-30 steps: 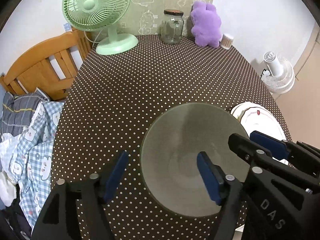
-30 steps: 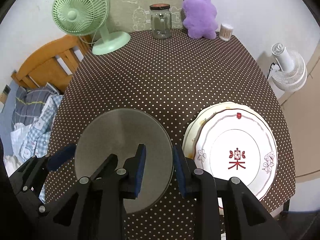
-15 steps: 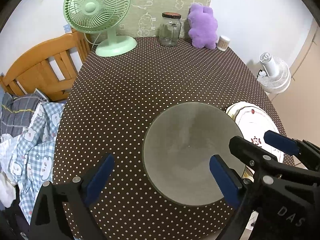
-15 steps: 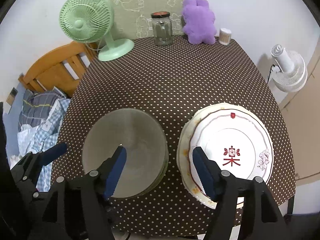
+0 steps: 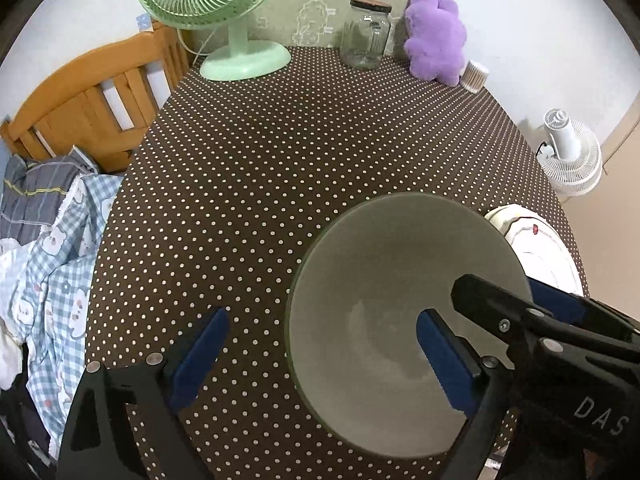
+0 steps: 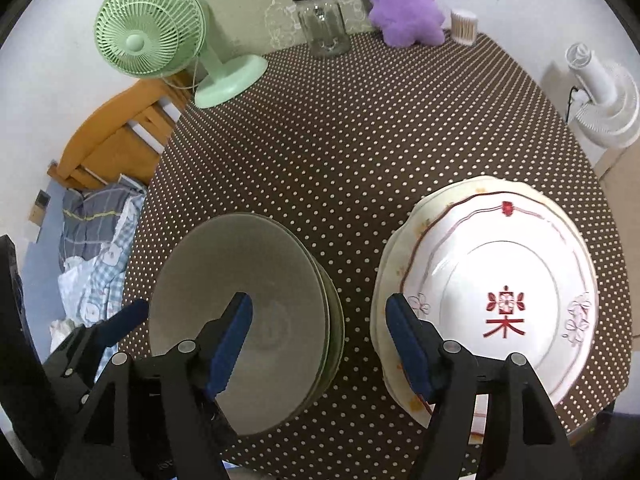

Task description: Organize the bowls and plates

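Observation:
A stack of grey-green bowls (image 6: 260, 280) stands on the dotted tablecloth near the front edge, with a stack of white patterned plates (image 6: 500, 264) to its right. My right gripper (image 6: 320, 340) is open. Its left finger hangs over the top bowl and its right finger over the plates' left edge, touching neither. My left gripper (image 5: 320, 356) straddles the top bowl's (image 5: 392, 264) left rim with its jaws closing. Its pads are off the bowl. The plates (image 5: 536, 240) peek out behind the bowl, partly hidden by the other gripper.
At the table's back stand a green fan (image 5: 224, 20), a glass jar (image 5: 366, 36), a purple plush toy (image 5: 436, 36) and a cotton-swab cup (image 6: 464, 26). A wooden chair (image 5: 92, 100) with clothes is left. A white floor fan (image 6: 604, 96) is right.
The right gripper's jaws went from nearly shut at the bowl's right rim to wide apart. The left gripper's jaws also widened. Both cameras pulled back a little, then sank again.

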Motion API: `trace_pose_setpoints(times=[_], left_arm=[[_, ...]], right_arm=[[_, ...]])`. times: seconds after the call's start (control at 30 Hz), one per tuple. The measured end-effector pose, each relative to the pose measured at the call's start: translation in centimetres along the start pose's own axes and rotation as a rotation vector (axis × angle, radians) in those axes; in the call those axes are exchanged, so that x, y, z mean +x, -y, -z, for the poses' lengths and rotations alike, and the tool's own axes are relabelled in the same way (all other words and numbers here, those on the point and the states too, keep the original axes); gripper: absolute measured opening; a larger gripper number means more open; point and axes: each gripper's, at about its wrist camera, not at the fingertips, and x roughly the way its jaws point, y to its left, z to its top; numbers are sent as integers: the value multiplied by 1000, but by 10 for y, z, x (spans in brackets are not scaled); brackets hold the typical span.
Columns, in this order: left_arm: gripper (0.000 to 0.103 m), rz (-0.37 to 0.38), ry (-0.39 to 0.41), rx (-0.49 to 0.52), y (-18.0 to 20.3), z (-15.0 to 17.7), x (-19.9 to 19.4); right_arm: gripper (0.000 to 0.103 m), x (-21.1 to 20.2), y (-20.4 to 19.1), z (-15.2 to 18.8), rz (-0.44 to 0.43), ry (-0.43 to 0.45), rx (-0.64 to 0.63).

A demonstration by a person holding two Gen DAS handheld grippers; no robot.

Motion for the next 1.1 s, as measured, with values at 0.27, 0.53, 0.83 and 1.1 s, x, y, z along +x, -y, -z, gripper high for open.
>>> trace_pose_setpoints(times=[0.27, 0.53, 0.83, 1.1], left_arm=[[80, -7, -15, 12, 6, -2, 14], [72, 32, -62, 12, 5, 1, 27], [69, 73, -74, 32, 4, 0, 32], [58, 98, -66, 50, 8, -2, 31]], right_arm=[[60, 22, 2, -6, -22, -65, -3], [58, 39, 2, -6, -13, -113, 12], [49, 52, 1, -4, -17, -153, 42], [41, 55, -8, -9, -10, -159, 31]])
